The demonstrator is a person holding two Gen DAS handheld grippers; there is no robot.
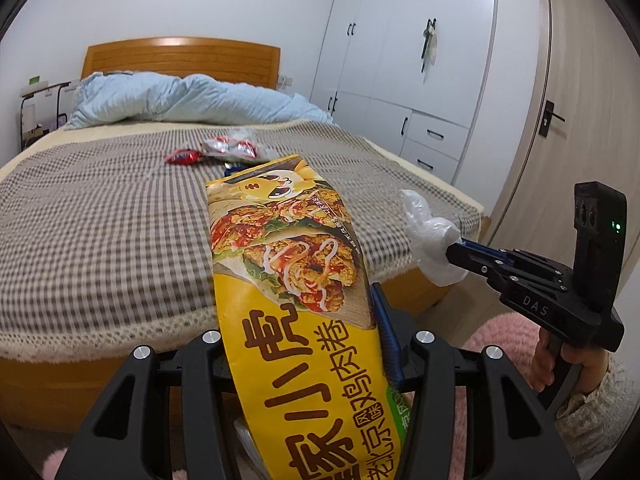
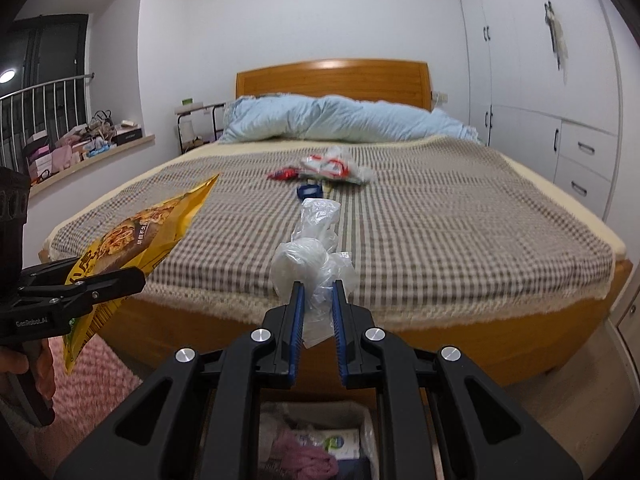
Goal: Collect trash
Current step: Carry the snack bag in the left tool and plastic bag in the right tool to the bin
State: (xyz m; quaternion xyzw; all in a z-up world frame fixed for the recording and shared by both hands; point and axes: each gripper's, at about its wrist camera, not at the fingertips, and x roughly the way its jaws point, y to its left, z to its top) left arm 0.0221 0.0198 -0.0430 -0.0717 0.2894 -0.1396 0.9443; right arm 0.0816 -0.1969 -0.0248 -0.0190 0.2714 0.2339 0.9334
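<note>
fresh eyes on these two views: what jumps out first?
The big yellow snack bag clamped in the left gripper fills that view. Beside it, the right gripper pinches a crumpled clear plastic bag. More wrappers lie mid-bed.

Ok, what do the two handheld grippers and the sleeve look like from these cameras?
Both are black plastic with silver bolts and blue ribbed linings on the jaws. The left gripper reads "GenRobot.AI"; the right gripper reads "DAS", with a green light on its black camera block. The knitted beige sleeve is speckled.

yellow snack bag (image 1: 296, 300) cut off below, bin (image 2: 316, 440) contents half hidden — far wrappers (image 2: 332, 166) blurred
</note>
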